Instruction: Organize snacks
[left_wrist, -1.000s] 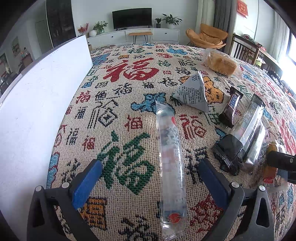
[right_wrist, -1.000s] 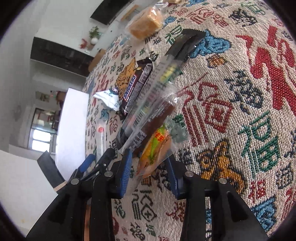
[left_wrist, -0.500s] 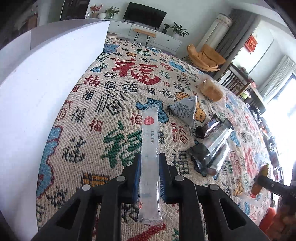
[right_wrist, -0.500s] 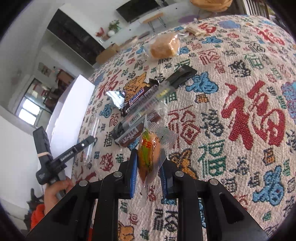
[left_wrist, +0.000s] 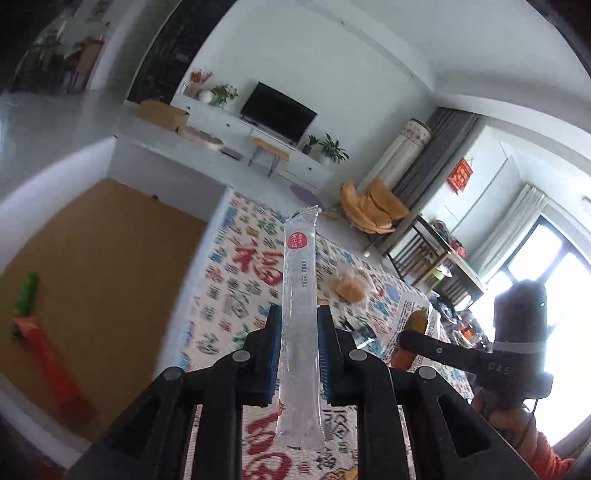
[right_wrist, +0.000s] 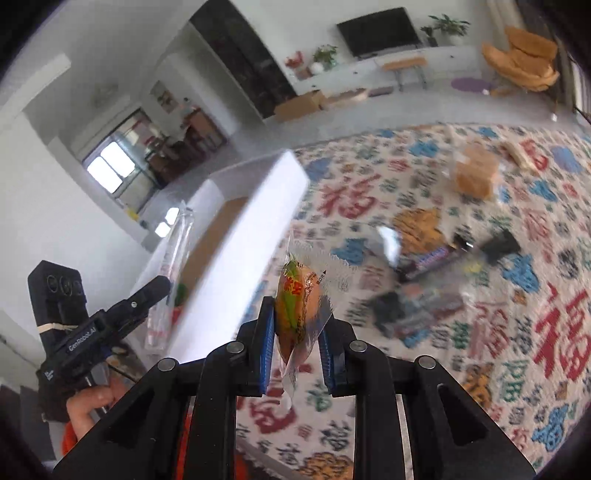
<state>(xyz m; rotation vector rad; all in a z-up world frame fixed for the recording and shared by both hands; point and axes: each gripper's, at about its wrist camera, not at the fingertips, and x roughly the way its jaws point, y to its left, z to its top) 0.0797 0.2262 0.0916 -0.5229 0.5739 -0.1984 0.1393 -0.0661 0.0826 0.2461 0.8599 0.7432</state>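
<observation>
The left gripper (left_wrist: 298, 345) is raised above the patterned tablecloth (left_wrist: 236, 291), fingers clamped on a long clear stick packet (left_wrist: 299, 314) that stands upright between them, beside the open white box (left_wrist: 110, 258). The right gripper (right_wrist: 296, 341) is raised too, fingers closed on an orange wrapped snack (right_wrist: 297, 306), held near the box wall (right_wrist: 240, 258). Other snacks (right_wrist: 424, 258) lie on the cloth

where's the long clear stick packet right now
The long clear stick packet is clamped in the left claw, lifted off the patterned tablecloth just right of the white box; the right wrist view shows it at far left.
</observation>
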